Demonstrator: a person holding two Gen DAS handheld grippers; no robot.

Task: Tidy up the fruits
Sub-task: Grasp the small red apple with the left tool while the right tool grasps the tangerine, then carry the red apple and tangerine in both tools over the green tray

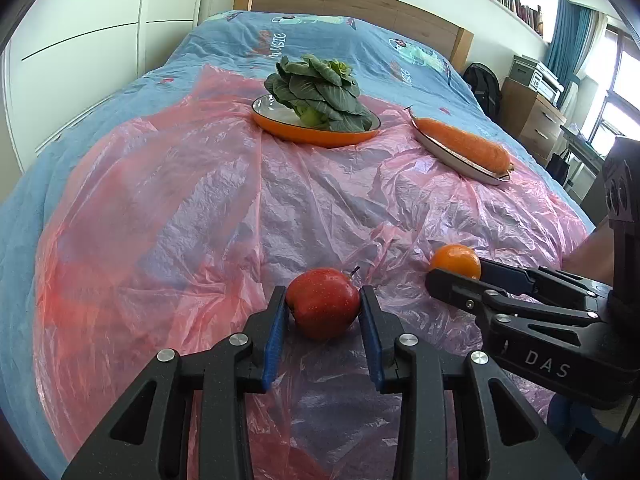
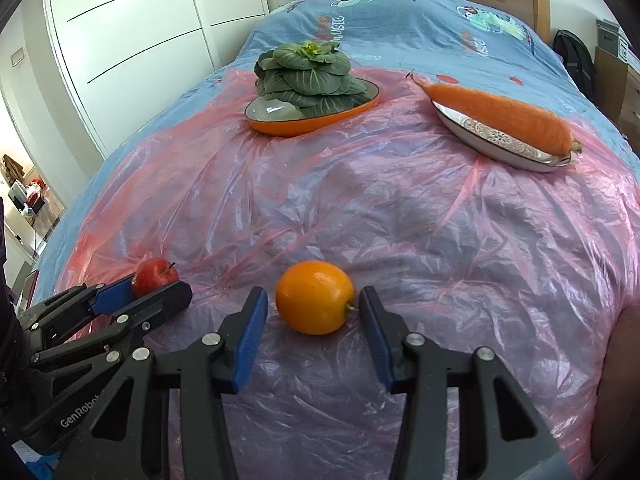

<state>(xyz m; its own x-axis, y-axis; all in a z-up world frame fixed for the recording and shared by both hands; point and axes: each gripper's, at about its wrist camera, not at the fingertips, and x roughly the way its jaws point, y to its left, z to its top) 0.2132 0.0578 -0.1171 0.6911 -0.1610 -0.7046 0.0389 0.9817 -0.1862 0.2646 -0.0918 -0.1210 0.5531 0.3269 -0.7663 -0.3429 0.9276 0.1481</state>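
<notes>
The left hand-held gripper [image 1: 323, 308] is clenched on the red apple [image 1: 323, 302], which rests on the pink plastic sheet [image 1: 240, 220] over the bed. The right hand-held gripper [image 2: 313, 312] stands released around the orange [image 2: 314, 297], its pads not pressing. The orange may roll away on the slippery, wrinkled plastic if one pad touches first, and the apple may slip when lifted.

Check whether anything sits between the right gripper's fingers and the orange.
Nothing visible does. The orange lies on the pink plastic sheet, between the fingers of the right gripper, with open gaps on both sides; its pads are not yet touching it.
</notes>
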